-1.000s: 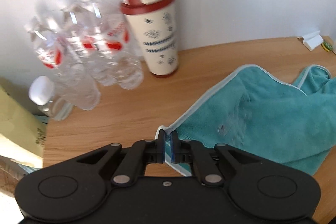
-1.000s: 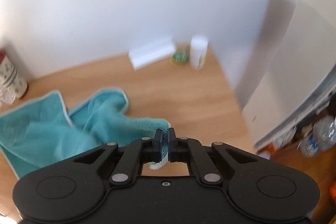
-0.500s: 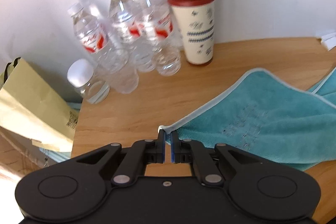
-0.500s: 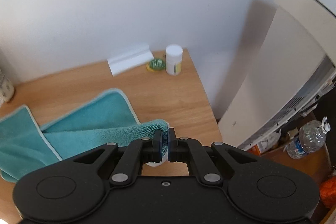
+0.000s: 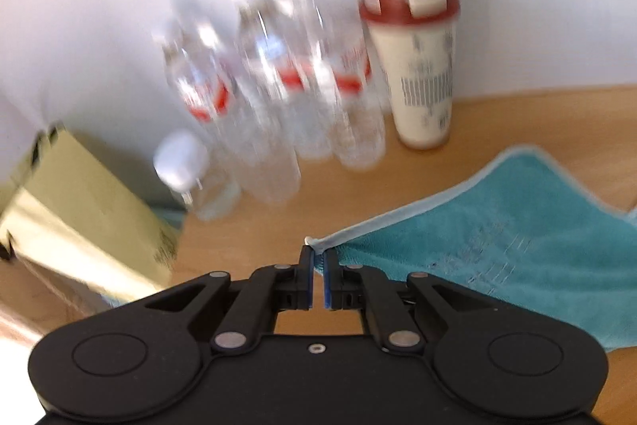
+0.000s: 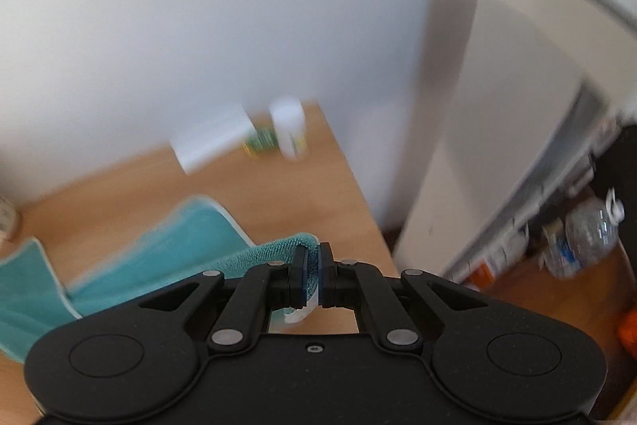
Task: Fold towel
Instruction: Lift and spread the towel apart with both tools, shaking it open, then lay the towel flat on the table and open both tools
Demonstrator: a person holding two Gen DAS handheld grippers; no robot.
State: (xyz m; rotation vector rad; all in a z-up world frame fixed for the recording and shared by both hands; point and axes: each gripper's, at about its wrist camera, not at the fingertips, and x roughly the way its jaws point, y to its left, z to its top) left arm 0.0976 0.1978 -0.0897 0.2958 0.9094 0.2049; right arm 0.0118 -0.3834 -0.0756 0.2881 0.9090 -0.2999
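A towel (image 5: 497,245) corner is pinched by the left gripper (image 5: 317,257); another (white-hemmed) is clamped in the right gripper (image 6: 312,257).

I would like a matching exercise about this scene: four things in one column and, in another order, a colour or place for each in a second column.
Things:
1. towel
2. tumbler
3. water bottles
4. paper bag

Descriptions:
A. yellowish, beside the table's left edge
B. teal with a pale border, a corner in each tool
C. clear with red labels, against the wall
D. cream with a red lid

Pairs: 1-B, 2-D, 3-C, 4-A
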